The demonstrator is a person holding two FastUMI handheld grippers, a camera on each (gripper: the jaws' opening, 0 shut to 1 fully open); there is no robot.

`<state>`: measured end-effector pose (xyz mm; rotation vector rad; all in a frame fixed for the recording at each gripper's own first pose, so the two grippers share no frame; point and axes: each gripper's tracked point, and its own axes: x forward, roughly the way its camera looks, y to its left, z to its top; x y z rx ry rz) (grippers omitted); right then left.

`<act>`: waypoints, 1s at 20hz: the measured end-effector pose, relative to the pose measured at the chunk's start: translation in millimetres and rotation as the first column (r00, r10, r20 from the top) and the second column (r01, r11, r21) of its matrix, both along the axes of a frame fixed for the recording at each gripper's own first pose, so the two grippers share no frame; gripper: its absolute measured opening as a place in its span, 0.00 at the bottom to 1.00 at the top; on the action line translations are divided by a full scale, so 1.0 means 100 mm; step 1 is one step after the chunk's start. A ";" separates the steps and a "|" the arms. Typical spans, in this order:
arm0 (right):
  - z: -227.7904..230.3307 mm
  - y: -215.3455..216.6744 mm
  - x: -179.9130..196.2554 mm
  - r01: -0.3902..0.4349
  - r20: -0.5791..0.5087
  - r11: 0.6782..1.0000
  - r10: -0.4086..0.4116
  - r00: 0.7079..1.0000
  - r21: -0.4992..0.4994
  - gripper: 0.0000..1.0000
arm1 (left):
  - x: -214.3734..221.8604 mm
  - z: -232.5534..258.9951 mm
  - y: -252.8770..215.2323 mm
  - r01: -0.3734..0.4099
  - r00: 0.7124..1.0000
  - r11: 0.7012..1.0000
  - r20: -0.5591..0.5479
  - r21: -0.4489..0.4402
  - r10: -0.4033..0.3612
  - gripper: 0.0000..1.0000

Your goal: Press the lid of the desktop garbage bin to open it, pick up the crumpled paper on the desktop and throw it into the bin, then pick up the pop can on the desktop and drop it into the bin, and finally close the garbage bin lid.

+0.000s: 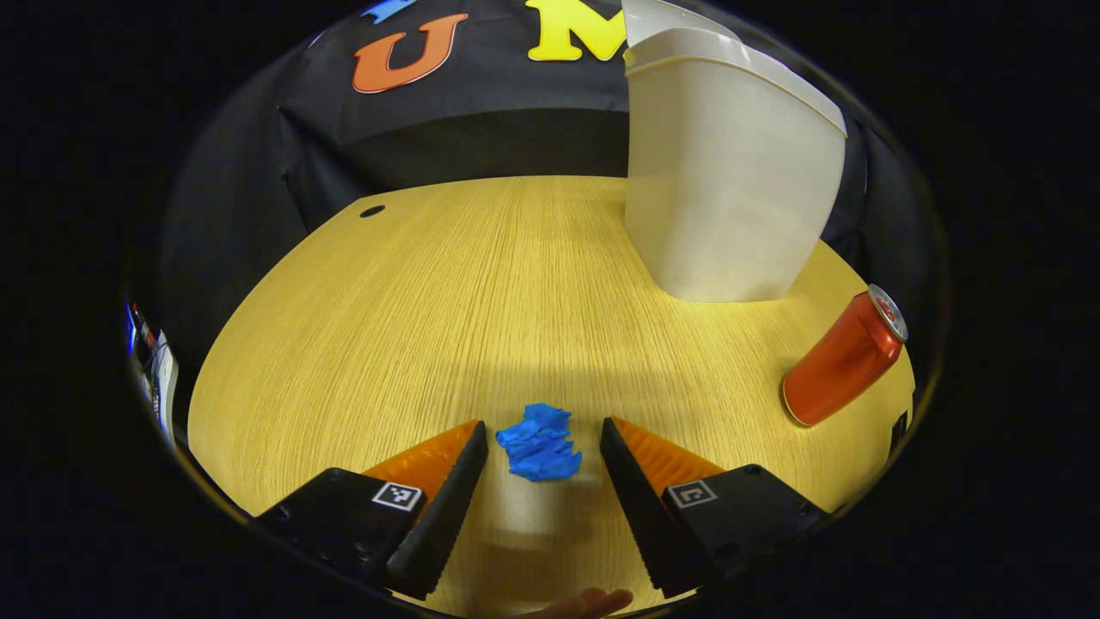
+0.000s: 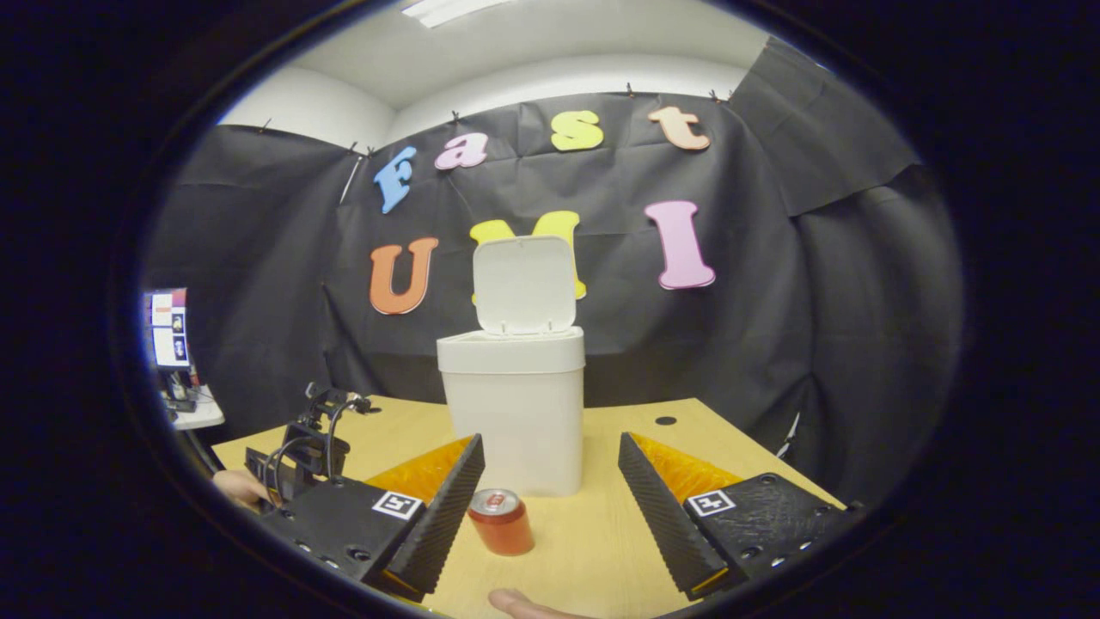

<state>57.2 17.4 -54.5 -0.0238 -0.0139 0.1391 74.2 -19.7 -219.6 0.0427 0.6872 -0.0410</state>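
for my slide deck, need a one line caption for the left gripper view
Open left gripper straddling blue crumpled paper on the wooden desk, open-lidded bin and pop can beyond.

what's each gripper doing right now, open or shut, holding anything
Left gripper: open, the blue crumpled paper lies between its fingers, not gripped.
Right gripper: open, holding nothing; the can stands ahead on the table.

bright overhead light, sharp (edges fisheye-bent)
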 end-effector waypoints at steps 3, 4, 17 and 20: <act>-0.17 0.16 0.02 -0.037 -0.057 0.999 0.036 0.998 -0.018 0.96 | -0.03 0.11 -0.03 0.005 1.000 1.000 -0.002 -0.002 -0.005 0.85; -0.22 0.19 0.03 -0.038 -0.072 0.999 0.036 0.997 -0.024 0.96 | -0.04 0.16 -0.03 0.009 1.000 1.000 -0.003 -0.002 -0.009 0.83; -1.08 0.37 0.30 -0.030 -0.313 0.993 -0.008 0.950 -0.117 0.96 | 0.10 1.07 -0.13 0.019 1.000 1.000 0.007 0.010 -0.019 0.45; -1.24 0.39 0.34 -0.031 -0.356 0.991 -0.018 0.934 -0.130 0.96 | 0.17 1.39 -0.19 0.015 1.000 1.000 0.016 0.016 -0.015 0.43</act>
